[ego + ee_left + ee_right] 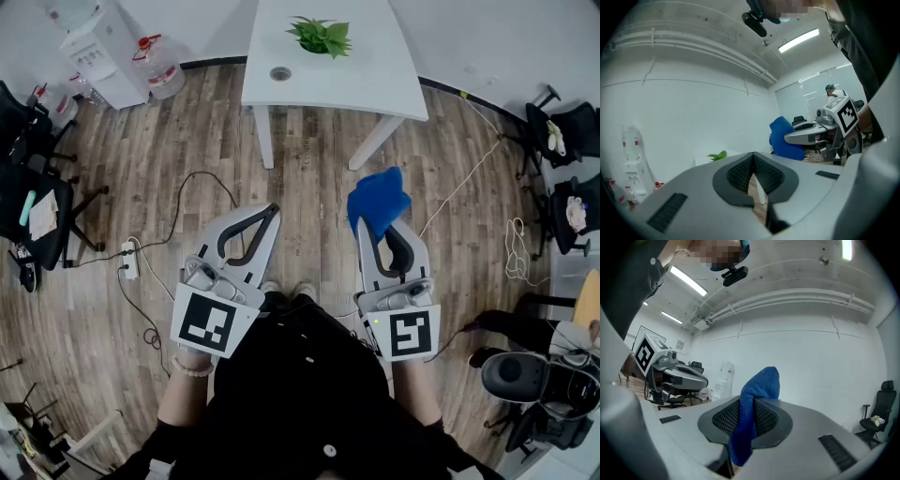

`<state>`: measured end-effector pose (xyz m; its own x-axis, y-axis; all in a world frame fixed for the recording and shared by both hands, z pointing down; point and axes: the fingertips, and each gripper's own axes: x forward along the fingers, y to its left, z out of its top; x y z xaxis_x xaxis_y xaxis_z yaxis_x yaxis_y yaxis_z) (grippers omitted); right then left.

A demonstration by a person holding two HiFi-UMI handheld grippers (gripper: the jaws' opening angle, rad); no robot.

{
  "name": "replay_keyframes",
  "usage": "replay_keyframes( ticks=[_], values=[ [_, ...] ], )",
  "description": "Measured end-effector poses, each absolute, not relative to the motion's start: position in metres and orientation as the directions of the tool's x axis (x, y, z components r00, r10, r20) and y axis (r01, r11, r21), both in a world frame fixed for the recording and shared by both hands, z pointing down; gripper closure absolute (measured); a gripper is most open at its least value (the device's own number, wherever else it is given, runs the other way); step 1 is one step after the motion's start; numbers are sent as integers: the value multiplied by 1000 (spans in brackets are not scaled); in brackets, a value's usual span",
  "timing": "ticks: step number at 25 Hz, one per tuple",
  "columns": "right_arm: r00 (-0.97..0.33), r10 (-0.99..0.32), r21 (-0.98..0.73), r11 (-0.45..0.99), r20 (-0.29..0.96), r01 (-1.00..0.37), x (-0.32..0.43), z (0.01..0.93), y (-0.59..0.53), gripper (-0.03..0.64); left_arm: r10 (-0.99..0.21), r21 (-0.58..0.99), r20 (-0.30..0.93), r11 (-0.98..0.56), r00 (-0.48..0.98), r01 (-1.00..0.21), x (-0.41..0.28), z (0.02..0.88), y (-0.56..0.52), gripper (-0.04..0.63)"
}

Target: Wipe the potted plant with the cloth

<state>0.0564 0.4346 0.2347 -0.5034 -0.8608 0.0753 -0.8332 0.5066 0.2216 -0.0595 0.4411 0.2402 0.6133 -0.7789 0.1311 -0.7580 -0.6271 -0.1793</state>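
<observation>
A small green potted plant (321, 37) stands near the far end of a white table (375, 80); its leaves (717, 155) peek over the jaws in the left gripper view. My right gripper (377, 225) is shut on a blue cloth (377, 202), which bunches up above the jaws. In the right gripper view the cloth (754, 399) is pinched between the ribbed pads and hangs below them. My left gripper (269, 214) is shut with nothing in it, its pads (740, 173) pressed together. Both grippers are held level above the wooden floor, well short of the table.
A round grommet (280, 73) sits in the table top. A water dispenser (94, 52) and bottle (155, 64) stand at the far left. Office chairs (33, 202) line the left, more chairs (567, 131) the right. A power strip (129, 260) and cables lie on the floor.
</observation>
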Motion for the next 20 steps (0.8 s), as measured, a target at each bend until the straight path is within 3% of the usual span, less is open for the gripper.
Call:
replay_keyframes(
  ticks=[20],
  values=[
    [-510,-858,169,513,63,-842,82,236,427,532,-808,-188,136,-590,574,-785,-41,238,444,583]
  ],
)
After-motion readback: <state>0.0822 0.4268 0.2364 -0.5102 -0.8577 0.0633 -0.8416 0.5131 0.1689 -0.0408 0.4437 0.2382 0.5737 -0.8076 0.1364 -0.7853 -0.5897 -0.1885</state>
